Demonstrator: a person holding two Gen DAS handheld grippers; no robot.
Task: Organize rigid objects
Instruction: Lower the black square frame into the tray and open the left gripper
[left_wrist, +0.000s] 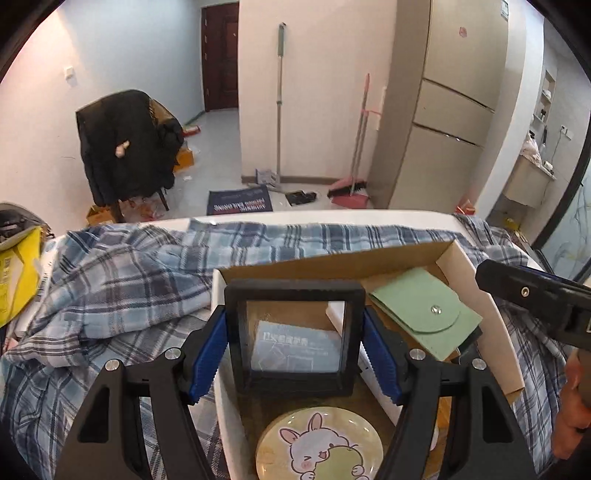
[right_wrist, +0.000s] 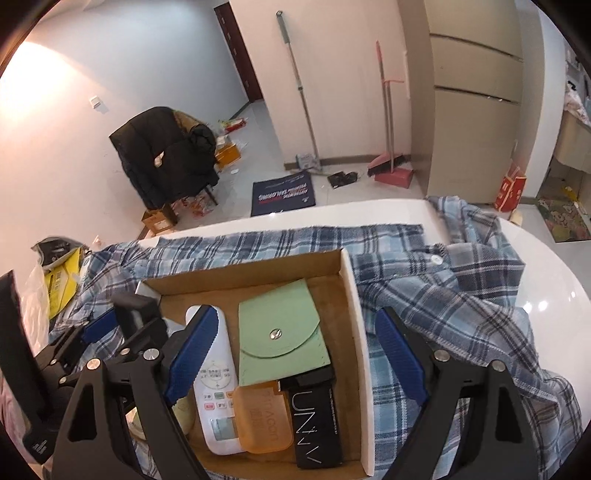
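- Rabbit-printed round plate (left_wrist: 317, 443) lay nearest the left camera, at the near end of the cardboard box (left_wrist: 476, 273), probably placed flat so other items could sit around it.
- Left gripper (left_wrist: 293, 343) was clamped on a black square frame (left_wrist: 291, 291) with a clear window, blue pads pressing its two sides; it hung upright over the box's left part, above the plate, which suggested it was about to be set inside.
- Right gripper (right_wrist: 291, 358) stood with its jaws wide apart and nothing between the pads, hovering over the box's right half, seemingly waiting its turn.
- White remote control (right_wrist: 216, 384) lay lengthwise on the box floor, an orange translucent case (right_wrist: 260, 421) overlapping its lower end; embossed lettering on the case was too faint to read.
- Black carton (right_wrist: 314, 421) beside it carried white letters that looked like "UNNY".
- Green snap pouch (right_wrist: 280, 332) rested flat, overlapping the carton's top.
- Plaid shirt (right_wrist: 443, 295) was spread under the box across the white table (right_wrist: 554, 280).
- Doormat (right_wrist: 284, 195) on the floor beyond bore red and white writing, upside down and unclear.
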